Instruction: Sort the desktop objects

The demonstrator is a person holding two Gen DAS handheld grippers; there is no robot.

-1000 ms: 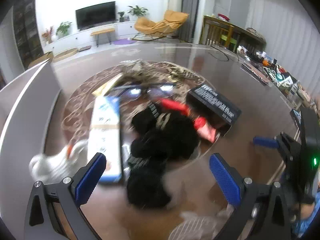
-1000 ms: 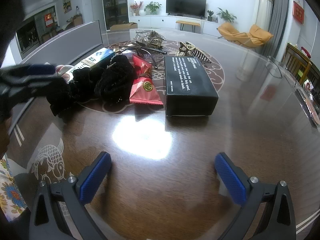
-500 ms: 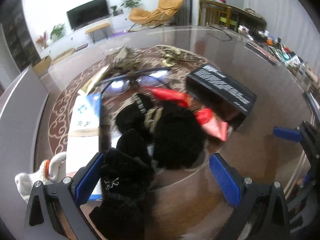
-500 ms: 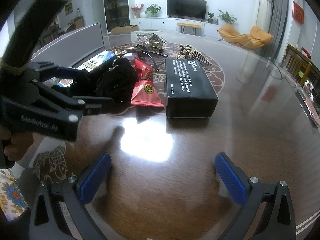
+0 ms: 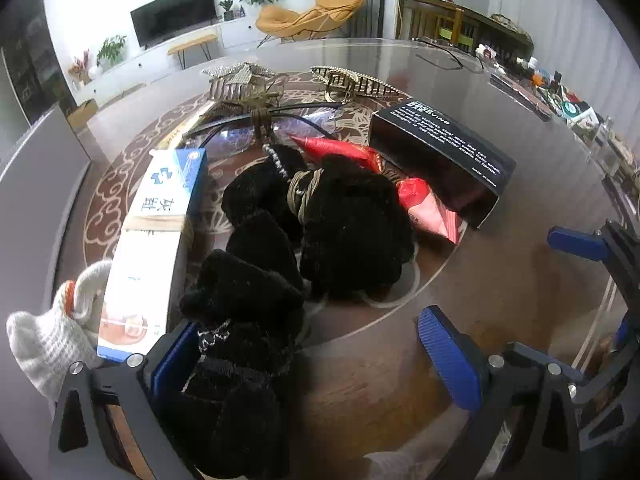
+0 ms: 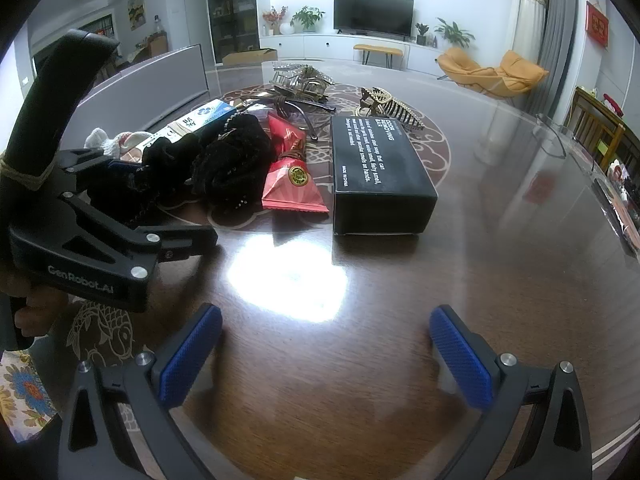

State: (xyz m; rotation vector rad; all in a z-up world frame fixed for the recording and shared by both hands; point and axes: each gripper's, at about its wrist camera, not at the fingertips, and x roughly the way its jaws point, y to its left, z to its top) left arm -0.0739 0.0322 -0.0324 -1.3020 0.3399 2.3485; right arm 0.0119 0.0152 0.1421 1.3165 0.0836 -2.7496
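Tongs [image 5: 312, 348] on the left gape wide around the black scrunchie [image 5: 240, 320]; right tongs [image 6: 326, 348] hover released. Squeeze its middle, lifting clear of neighbours.

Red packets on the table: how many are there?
2. One red packet lies beside the black box; the other sits just behind it, against the black fluffy pile, which may hide more.

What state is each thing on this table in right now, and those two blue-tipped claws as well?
Left gripper: open, black fuzzy item against its left finger.
Right gripper: open, empty, over bare table.
Black fuzzy item: lying between the left fingers, not clamped.
Black box: closed, flat.
Red packet: sealed, flat.
Blue-and-white carton: closed, on its side.
Glasses: folded.
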